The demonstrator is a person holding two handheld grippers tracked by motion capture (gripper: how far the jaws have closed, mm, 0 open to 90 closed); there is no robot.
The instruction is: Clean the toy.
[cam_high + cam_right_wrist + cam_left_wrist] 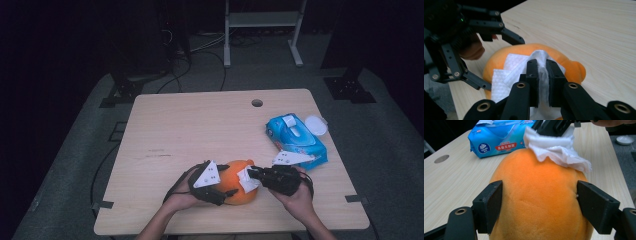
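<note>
A: Report the position of the orange plush toy (239, 181).

B: The toy is lying on the wooden table (200, 130), near the edge closest to the person, between the 2 grippers. In the left gripper view its orange body (539, 205) is sitting between both black jaws.

A: State of the left gripper (218, 189)?

B: It is clamping the toy. Its 2 pads are pressing against the plush sides, 1 on each flank, and the fabric is bulging slightly past them.

A: State of the right gripper (250, 176)?

B: Its jaws are pinching a white wet wipe (524, 72). In the right gripper view the wipe is running up between the 2 nearly closed pads and is draping over the toy's top. The left gripper view is showing the same wipe (556, 150) resting crumpled on the far upper surface of the toy.

A: Other items on the table?

B: 1 blue wet-wipe pack (296, 140) is lying toward the right edge, well apart from the toy. A white round lid (316, 125) is sitting just beside the pack, at the table's right edge.
</note>
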